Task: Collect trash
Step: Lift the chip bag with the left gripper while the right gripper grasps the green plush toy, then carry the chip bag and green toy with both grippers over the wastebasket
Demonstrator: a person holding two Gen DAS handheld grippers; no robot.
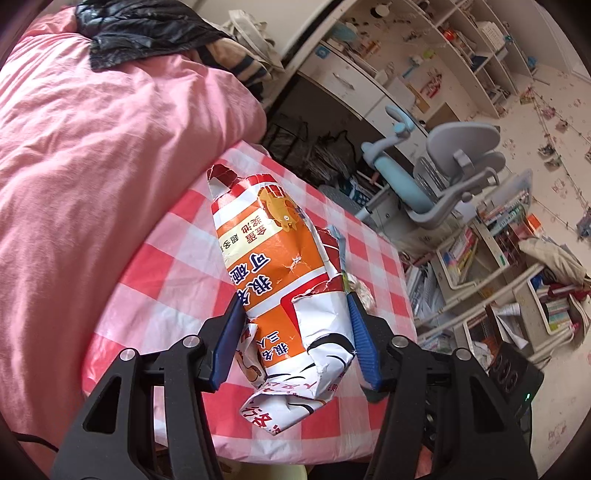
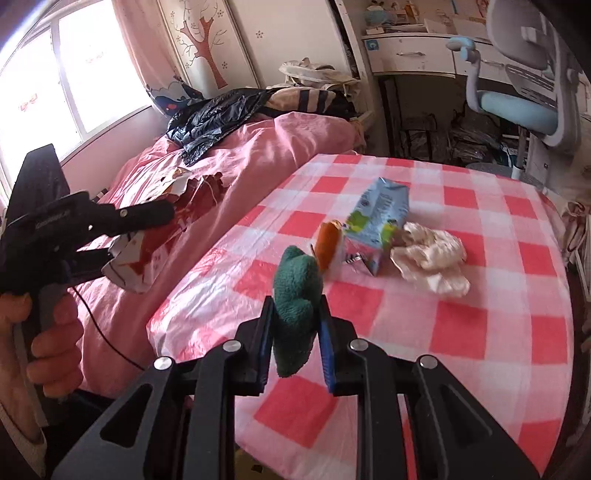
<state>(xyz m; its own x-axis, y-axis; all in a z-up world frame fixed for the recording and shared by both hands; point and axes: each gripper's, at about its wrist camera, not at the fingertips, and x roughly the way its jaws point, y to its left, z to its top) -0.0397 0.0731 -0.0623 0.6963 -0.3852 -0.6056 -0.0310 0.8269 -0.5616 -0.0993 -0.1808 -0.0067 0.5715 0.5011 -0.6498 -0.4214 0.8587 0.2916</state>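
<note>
In the left wrist view we find the left gripper [image 1: 293, 332] clamped on a crumpled orange-and-white snack bag [image 1: 280, 266], its blue pads [image 1: 226, 339] pressing both sides of the lower half of the bag; the bag stands up the centre of the frame over the red-and-white checked tablecloth [image 1: 162, 266]. A pink duvet [image 1: 92, 147] fills the left of that frame, with a black plastic bag [image 1: 140, 33] lying on it at the top.

In the right wrist view we see the right gripper [image 2: 295, 332], low centre, closed on a green plush toy [image 2: 295, 288] with an orange tip [image 2: 328, 240]; the toy is pinched between both pads. Beyond it, at mid-frame on the cloth, lie a light blue carton [image 2: 384, 214] and, touching its right side, a crumpled white tissue [image 2: 432, 254].

At the left edge of this view a hand [image 2: 48, 332] grips the handle of the other gripper, which holds the snack bag over the duvet. A grey and blue desk chair [image 2: 524, 74] stands at upper right.
</note>
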